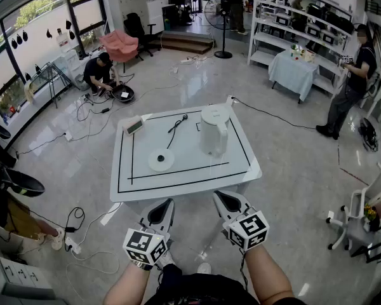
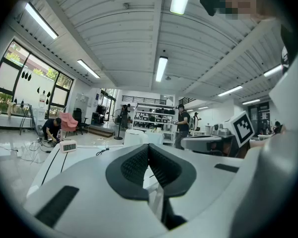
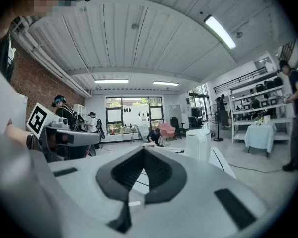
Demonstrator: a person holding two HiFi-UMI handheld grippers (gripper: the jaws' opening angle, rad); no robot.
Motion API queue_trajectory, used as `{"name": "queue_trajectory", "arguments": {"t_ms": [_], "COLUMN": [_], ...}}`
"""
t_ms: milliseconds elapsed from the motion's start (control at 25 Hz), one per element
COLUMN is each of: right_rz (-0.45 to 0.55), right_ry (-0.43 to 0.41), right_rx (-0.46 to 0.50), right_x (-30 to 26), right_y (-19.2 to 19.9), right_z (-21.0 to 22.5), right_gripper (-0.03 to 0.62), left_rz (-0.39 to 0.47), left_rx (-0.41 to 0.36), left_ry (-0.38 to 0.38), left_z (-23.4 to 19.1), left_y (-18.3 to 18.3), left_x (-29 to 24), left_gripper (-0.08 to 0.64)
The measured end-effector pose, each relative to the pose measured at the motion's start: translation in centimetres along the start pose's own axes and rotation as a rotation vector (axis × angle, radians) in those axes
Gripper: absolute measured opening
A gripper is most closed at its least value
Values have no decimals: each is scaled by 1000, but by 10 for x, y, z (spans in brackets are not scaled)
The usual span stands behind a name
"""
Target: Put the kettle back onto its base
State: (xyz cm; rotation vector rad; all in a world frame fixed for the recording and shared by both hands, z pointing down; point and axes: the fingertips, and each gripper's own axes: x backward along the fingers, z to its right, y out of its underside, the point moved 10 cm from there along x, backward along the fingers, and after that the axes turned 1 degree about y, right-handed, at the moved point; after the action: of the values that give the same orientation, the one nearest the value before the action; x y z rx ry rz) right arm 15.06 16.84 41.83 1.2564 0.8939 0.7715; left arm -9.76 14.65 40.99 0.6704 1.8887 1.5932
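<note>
Kettle (image 1: pixel 214 131) off its base (image 1: pixel 160 159) on table (image 1: pixel 178 192), well ahead of left gripper (image 1: pixel 160 211) and right gripper (image 1: pixel 228 203) (both pressed together, empty)

White kettle (image 1: pixel 214 129) stands upright, apart from round base (image 1: pixel 160 160).

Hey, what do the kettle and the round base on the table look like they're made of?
Kettle: likely plastic, matte white; its surface is even and dull, without metallic shine.
Base: seemingly white plastic too, a flat disc with a dark centre; too small to confirm.
</note>
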Motion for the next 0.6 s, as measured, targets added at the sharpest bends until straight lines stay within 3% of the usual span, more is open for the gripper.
{"name": "queue_trajectory", "arguments": {"t_ms": [400,600], "right_rz": [32,43], "right_ry": [-29,-42], "right_rx": [-53,-68], "right_x": [0,-4], "right_y": [-2,-3], "right_z": [11,18], "right_gripper": [2,2], "left_rz": [5,11], "left_rx": [-4,4], "left_ry": [-38,-65], "left_z": [2,-3], "left_y": [-5,-9], "left_x": [-6,-9], "left_gripper": [5,80]}}
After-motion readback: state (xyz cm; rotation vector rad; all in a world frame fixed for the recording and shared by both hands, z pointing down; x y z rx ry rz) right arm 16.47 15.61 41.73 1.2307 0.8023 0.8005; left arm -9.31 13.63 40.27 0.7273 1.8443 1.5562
